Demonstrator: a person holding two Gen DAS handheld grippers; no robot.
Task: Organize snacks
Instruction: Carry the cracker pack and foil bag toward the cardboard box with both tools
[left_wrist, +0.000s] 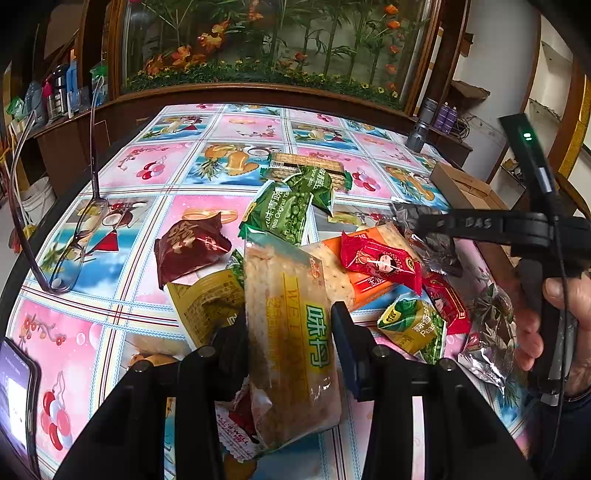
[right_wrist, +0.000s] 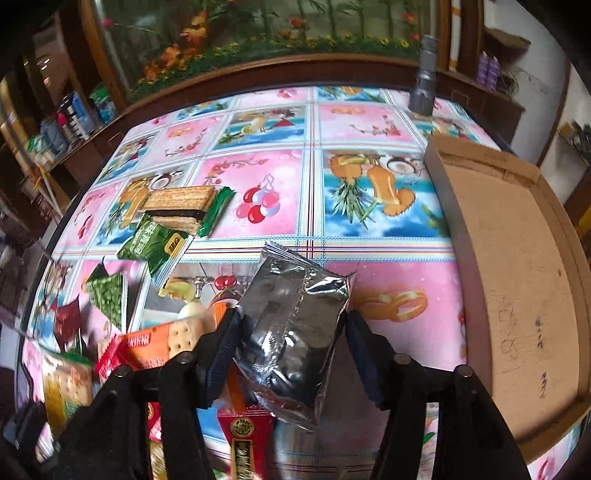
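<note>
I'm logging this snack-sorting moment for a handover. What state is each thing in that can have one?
Left gripper: jaws shut on the yellow cracker pack, lifted.
Right gripper: jaws around the silver foil packet, which is raised off the table.
Cardboard box: open, empty as far as seen.
Eyeglasses: unfolded, on the tablecloth.
Phone: screen lit.
Other snacks: sealed, piled loose.

Clearance around the snack pile

Bare tablecloth (right_wrist: 280, 162) is lying open between the snack pile (left_wrist: 354, 266) and the cardboard tray (right_wrist: 517, 280); eyeglasses (left_wrist: 70, 236), a phone (left_wrist: 16, 402) and a grey flashlight (right_wrist: 424, 85) are blocking the edges.
</note>
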